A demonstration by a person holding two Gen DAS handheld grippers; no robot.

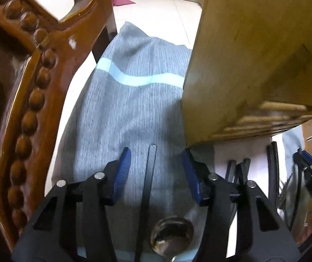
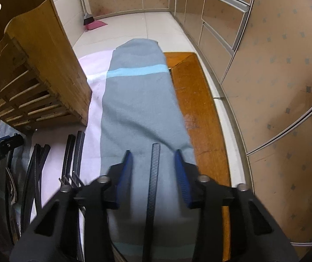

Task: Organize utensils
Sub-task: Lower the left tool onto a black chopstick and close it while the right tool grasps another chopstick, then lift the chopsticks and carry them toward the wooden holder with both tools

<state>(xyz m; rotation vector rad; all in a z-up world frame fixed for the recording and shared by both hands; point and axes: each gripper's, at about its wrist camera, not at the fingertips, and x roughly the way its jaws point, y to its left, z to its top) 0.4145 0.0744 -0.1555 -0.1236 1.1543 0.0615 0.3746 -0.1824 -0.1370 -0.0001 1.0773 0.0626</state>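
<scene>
Black slim utensil handle (image 2: 152,185) — textured, lying on grey cloth (image 2: 134,109).

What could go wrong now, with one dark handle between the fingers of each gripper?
1. The left gripper straddles a spoon without touching its thin handle; closing off-centre could tip it from the fingers.
2. The right gripper is also not on its handle yet, and forks lie close by, so they may get knocked.
3. The rack stands very close, so a lifted handle might hit it.
</scene>
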